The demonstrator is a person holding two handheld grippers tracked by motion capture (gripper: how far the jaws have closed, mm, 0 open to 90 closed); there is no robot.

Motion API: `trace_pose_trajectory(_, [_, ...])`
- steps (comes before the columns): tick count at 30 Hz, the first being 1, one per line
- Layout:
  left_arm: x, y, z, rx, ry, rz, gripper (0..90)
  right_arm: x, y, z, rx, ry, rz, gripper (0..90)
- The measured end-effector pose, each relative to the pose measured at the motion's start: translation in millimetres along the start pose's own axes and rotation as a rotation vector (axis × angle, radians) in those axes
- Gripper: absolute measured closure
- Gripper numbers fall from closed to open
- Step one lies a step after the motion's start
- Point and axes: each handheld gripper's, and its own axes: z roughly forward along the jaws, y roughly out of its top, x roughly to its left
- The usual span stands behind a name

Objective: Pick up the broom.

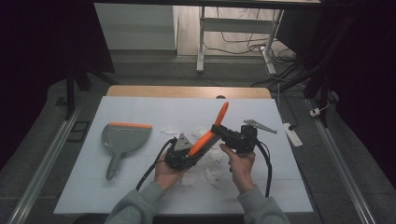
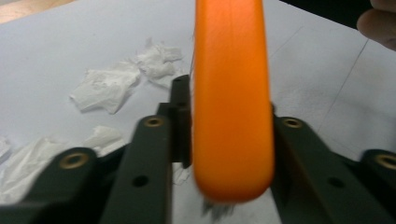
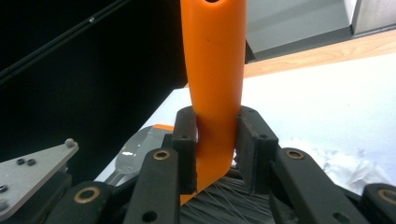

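Note:
An orange-handled brush (image 1: pixel 212 128) is held slanted above the white table top (image 1: pixel 140 182), handle tip up and to the right. My right gripper (image 1: pixel 218 130) is shut on the handle's middle; in the right gripper view its pads (image 3: pixel 187 140) clamp the orange handle (image 3: pixel 215 70) just above the dark bristles (image 3: pixel 224 200). My left gripper (image 1: pixel 195 148) grips the lower end. In the left gripper view the orange body (image 2: pixel 231 102) sits between the jaws, touching both. Crumpled white paper scraps (image 1: pixel 208 172) lie under the hands.
A grey dustpan (image 1: pixel 123 137) with an orange lip lies on the table's left part, handle toward the near edge. More paper scraps (image 2: pixel 109 86) lie around the middle. A wooden strip (image 1: pixel 187 91) runs along the far edge. A power strip (image 1: pixel 293 134) lies off the right side.

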Motion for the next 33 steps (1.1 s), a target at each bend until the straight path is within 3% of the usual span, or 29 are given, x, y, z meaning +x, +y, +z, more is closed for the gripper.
trace_pose_trajectory(4, [5.4, -0.4, -1.4, 0.016, -0.018, 0.004, 75.3, 2.0, -2.0, 1.6, 0.001, 0.004, -0.002, 70.4])
trace_pose_trajectory(14, [11.5, 0.8, -8.3, 0.054, -0.012, 0.038, 77.2, 1.8, -2.7, 5.1, 0.021, 0.030, -0.006, 68.7])
trace_pose_trajectory(20, [18.3, 3.6, -19.9, 0.059, 0.007, 0.064, 77.5, 3.9, 1.1, -1.5, -0.020, 0.015, -0.072, 58.0])
trace_pose_trajectory(24, [27.8, 3.7, -33.3, 0.050, 0.014, 0.058, 77.6, 3.7, 8.7, -11.4, -0.014, 0.027, -0.158, 50.1])
trace_pose_trajectory(25, [29.6, 3.7, -36.1, 0.055, 0.016, 0.063, 77.6, 3.7, 8.7, -11.4, -0.014, 0.027, -0.158, 50.1])
trace_pose_trajectory(28, [33.9, 4.1, -42.5, 0.086, 0.013, 0.077, 77.6, 4.5, 13.5, -15.4, 0.071, 0.056, -0.251, 45.3])
trace_pose_trajectory(29, [35.0, 4.7, -44.1, 0.100, 0.012, 0.084, 77.6, 4.5, 13.5, -15.4, 0.071, 0.056, -0.251, 45.3])
trace_pose_trajectory(30, [35.9, 5.6, -46.0, 0.113, 0.016, 0.095, 77.6, 7.7, 14.8, -18.4, 0.108, 0.051, -0.329, 45.1])
trace_pose_trajectory(33, [37.5, 6.6, -49.9, 0.135, 0.015, 0.125, 77.6, 12.7, 14.3, -22.4, 0.153, 0.031, -0.430, 44.1])
